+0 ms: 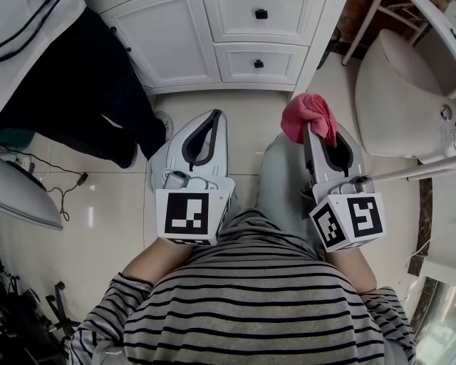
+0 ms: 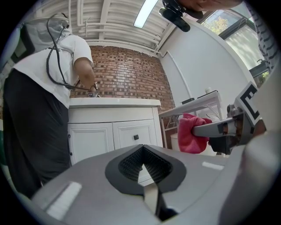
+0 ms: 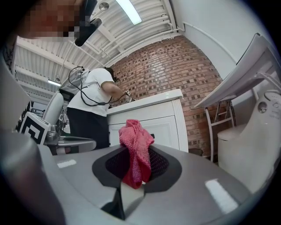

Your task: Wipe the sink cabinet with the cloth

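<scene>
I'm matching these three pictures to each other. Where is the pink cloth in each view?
Head view: the pink cloth is upper right of centre, at the tip of the right gripper.
Left gripper view: right side, mid-height.
Right gripper view: centre, clamped between the jaws.
Shared landmark: the white sink cabinet.

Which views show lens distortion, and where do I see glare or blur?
Head view: lines bend little, the sink cabinet is sharp, the floor shines faintly. Left gripper view: strong fisheye bending, dark corners, the ceiling lamp is overexposed. Right gripper view: same bending; the cloth is sharp.
</scene>
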A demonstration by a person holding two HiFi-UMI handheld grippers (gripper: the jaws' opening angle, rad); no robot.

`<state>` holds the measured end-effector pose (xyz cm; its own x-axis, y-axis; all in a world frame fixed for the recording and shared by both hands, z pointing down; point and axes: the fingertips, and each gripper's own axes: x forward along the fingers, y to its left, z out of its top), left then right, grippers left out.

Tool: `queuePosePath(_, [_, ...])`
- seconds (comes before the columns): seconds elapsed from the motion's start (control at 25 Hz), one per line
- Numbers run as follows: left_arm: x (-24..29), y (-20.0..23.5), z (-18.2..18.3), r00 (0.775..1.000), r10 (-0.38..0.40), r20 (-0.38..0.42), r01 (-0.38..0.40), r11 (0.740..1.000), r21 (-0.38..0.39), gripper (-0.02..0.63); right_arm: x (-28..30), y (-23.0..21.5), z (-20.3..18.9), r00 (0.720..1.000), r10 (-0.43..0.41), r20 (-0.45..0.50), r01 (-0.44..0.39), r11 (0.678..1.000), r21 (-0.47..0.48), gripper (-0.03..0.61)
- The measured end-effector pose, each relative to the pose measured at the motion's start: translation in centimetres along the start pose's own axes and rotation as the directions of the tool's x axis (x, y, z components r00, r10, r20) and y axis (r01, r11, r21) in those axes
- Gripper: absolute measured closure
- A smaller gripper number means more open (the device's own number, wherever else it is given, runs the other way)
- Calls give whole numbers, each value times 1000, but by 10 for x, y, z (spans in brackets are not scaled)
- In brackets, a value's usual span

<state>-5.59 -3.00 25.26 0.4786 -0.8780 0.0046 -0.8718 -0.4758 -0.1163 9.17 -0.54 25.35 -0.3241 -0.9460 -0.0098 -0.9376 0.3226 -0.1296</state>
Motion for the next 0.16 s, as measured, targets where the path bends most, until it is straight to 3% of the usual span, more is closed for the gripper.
queuePosePath(0.16, [0,-2,0,1000,-5,-4,5,1000,0,618,0,3,-1,1000,7,-1,-7,1000,2,500])
